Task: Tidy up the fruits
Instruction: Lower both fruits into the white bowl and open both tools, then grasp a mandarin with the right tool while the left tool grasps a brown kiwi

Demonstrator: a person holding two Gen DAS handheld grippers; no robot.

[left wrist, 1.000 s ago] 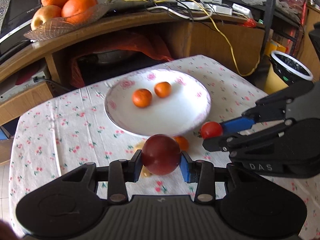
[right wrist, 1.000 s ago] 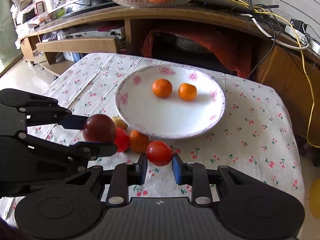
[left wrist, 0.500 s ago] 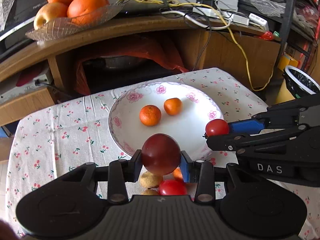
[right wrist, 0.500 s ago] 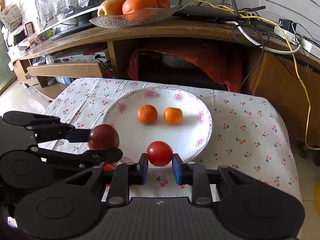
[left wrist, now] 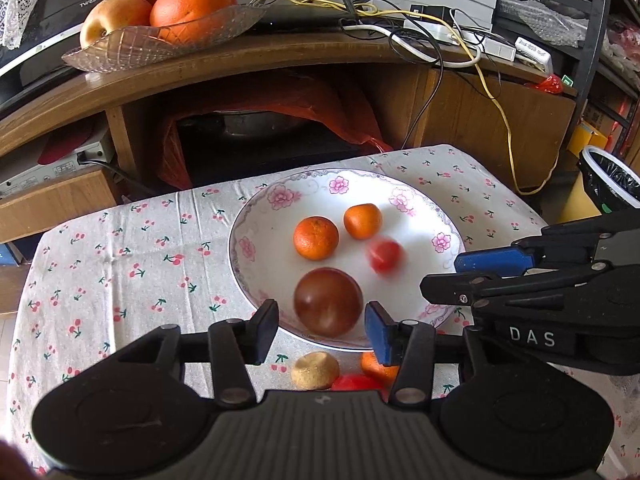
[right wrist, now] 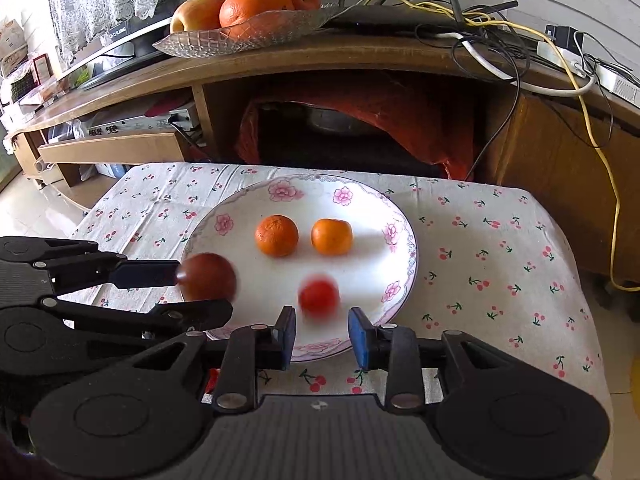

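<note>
Left wrist view: left gripper (left wrist: 322, 326) tilted down over near rim of plate (left wrist: 256, 224), jaws just opening, released; dark plum (left wrist: 327, 301) between pads, blurred, clear of both. Right wrist view: right gripper (right wrist: 322, 334) tilted down likewise, jaws just opening; red tomato (right wrist: 319, 295) blurred, free above plate (right wrist: 400, 220). Two mandarins (right wrist: 277, 235) at far side; bare plate centre.

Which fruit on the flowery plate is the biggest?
The dark red round plum, at the white flowered plate's near edge. It is larger than both small orange tangerines and the blurred little red tomato.

Both wrist views downward, sharing plate (left wrist: 256, 240)
</note>
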